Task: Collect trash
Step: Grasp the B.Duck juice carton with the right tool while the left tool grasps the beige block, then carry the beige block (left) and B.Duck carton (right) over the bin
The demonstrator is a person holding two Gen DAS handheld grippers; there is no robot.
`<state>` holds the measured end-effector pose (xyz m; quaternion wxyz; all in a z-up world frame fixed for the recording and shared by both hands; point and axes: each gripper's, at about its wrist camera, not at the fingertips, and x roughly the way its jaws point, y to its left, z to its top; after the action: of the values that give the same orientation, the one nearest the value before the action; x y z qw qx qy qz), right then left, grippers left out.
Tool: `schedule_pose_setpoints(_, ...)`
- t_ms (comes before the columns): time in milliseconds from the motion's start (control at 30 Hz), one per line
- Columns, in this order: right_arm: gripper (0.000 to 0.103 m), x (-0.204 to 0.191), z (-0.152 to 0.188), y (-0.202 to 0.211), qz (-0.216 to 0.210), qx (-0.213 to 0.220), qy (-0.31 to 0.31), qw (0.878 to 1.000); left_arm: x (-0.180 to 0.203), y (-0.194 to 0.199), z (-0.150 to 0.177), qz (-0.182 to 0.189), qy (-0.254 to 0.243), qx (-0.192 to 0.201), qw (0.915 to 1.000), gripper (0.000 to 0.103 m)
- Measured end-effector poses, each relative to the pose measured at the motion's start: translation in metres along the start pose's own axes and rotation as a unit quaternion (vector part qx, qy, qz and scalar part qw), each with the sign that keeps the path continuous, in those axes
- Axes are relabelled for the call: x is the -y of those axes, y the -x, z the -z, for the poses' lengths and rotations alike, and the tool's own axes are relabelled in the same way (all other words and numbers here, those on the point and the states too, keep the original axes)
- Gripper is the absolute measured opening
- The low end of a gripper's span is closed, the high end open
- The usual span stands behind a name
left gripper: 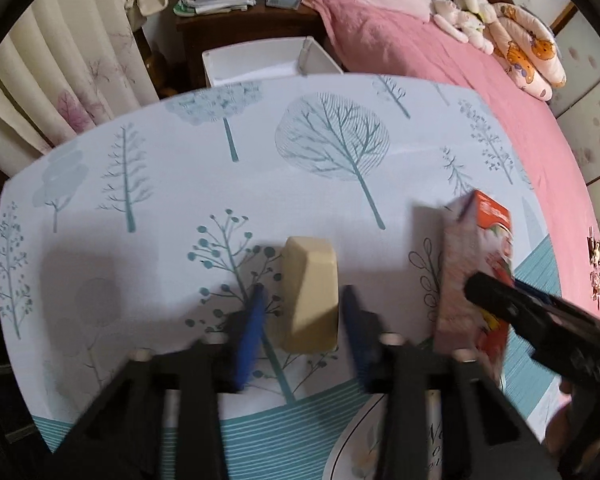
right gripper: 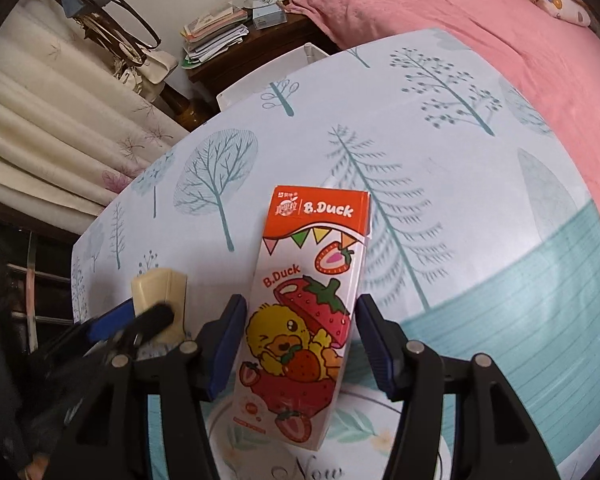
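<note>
A beige carton point(left gripper: 310, 296) stands on the tree-print tablecloth point(left gripper: 220, 184). My left gripper point(left gripper: 305, 312) is open around it, blue fingers on either side with gaps. A strawberry B.Duck drink carton point(right gripper: 304, 312) stands upright to its right; it also shows in the left wrist view point(left gripper: 476, 272). My right gripper point(right gripper: 300, 328) is open around it, its pads close to both sides, not clearly touching. The beige carton point(right gripper: 160, 292) shows at the left of the right wrist view, between the left gripper's fingers.
A white bin point(left gripper: 268, 60) stands just past the table's far edge. Behind it is a dark nightstand point(left gripper: 244, 20) stacked with papers. A pink bed point(left gripper: 460, 72) with pillows lies to the right. Curtains point(left gripper: 60, 80) hang at the left.
</note>
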<state>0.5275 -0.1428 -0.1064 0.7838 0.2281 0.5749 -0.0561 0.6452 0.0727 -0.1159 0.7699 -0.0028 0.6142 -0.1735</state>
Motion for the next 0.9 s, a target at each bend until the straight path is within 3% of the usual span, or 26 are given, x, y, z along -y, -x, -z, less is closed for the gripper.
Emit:
schedule_pose_setpoints(200,0.056,0.004,0.017,0.016,-0.030,0.011,0.004,0.999,-0.001,0.004,0.007,0.000,0.024,0.015,0.9996,0.025)
schedule_pose_setpoints(400,0.056,0.009,0.040,0.042,-0.068,0.026,0.000,0.997,0.011,0.041,0.036,-0.005,0.018,0.034,0.9992,0.024)
schedule_pose_setpoints(567,0.056,0.018,0.073,0.070,-0.106,0.034,-0.003,0.994,0.032,0.089,0.086,-0.009,0.017,0.057,0.9982,0.024)
schedule_pose_setpoints(900,0.056,0.058,0.173,0.159,-0.134,0.045,0.081,0.987,0.097,0.180,0.218,-0.022,0.029,0.106,0.9937,0.025)
